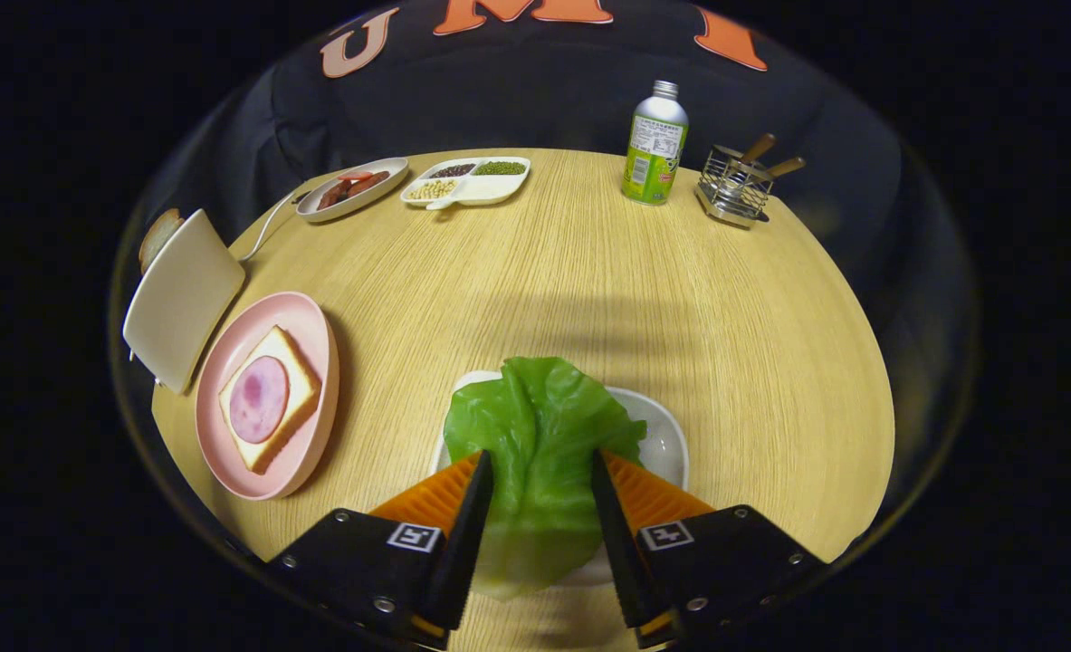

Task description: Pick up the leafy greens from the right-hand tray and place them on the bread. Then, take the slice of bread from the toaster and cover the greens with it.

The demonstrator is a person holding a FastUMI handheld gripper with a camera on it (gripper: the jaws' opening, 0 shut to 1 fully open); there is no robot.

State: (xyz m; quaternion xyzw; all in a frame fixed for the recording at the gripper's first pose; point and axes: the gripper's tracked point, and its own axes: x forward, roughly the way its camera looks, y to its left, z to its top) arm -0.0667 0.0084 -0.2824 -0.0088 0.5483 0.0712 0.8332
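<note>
A green lettuce leaf point(540, 426) lies over the small white tray point(664, 445) right at my fingers. My gripper point(541, 457) has closed in on the leaf, and both fingers press against its sides, with the leaf folded between them. To the left, a pink plate point(310, 319) holds a slice of bread point(297, 360) topped with a round slice of ham point(259, 398). Beyond that plate stands a cream toaster point(182, 299) with a slice of bread point(158, 235) sticking out of its far side.
At the far side of the round wooden table point(589, 290) stand a green-labelled bottle point(655, 145) and a wire holder point(734, 186) with utensils. A divided white dish point(468, 181) of beans and an oval plate point(351, 188) of sausages sit far left.
</note>
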